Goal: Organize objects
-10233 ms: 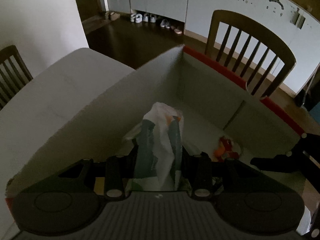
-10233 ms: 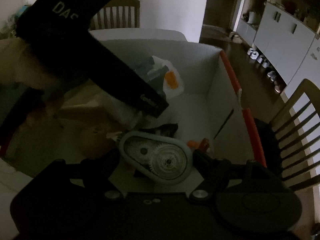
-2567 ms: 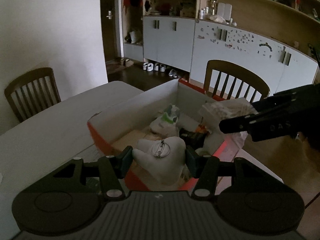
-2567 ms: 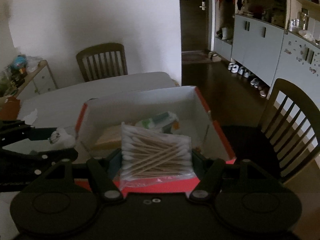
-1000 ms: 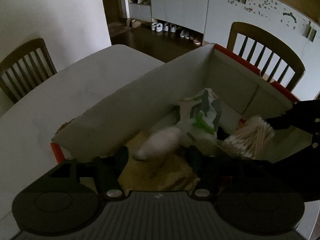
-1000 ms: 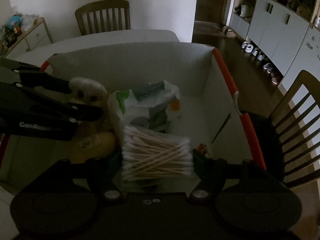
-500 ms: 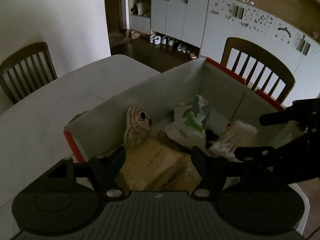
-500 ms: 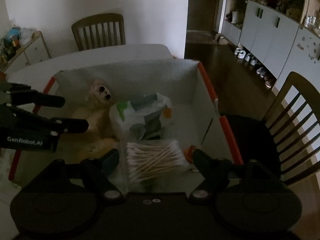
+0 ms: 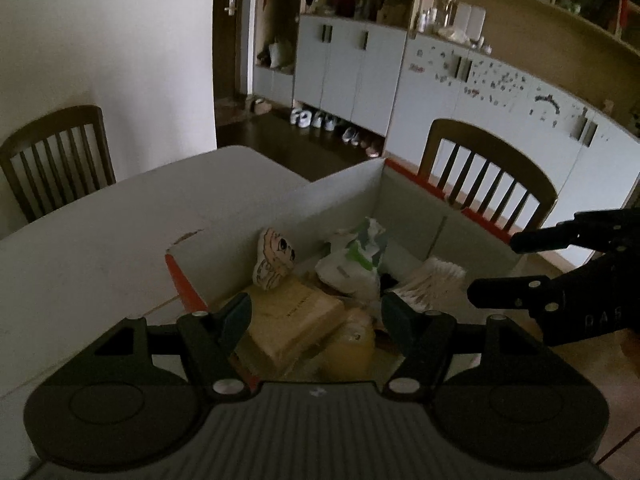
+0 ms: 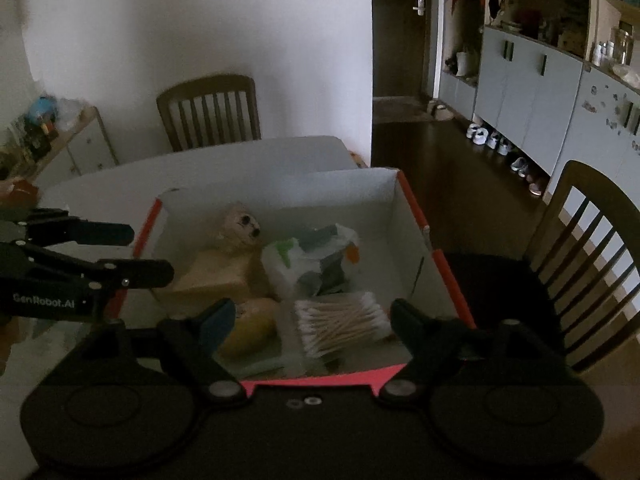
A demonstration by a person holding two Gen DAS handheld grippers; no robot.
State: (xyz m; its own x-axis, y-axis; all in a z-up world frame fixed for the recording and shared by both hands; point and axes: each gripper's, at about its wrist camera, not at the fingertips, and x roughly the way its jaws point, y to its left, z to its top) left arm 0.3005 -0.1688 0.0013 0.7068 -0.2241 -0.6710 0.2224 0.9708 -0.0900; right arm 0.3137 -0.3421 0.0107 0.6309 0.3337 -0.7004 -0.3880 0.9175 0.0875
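With the pack of cotton swabs (image 10: 340,326), tooth-shaped plush (image 10: 240,224) and crumpled bag (image 10: 312,258) lying inside the red-edged box (image 10: 416,208) at frame centre, both the left gripper (image 9: 316,314) and right gripper (image 10: 312,316) hang empty, fingers spread, the right's having just widened, so little seems left.

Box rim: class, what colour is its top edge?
Red-orange, on the box rim; clearest in the right wrist view.

Both tongs, left (image 9: 314,312) and right (image 10: 312,316), tilted downward, jaws apart, empty.
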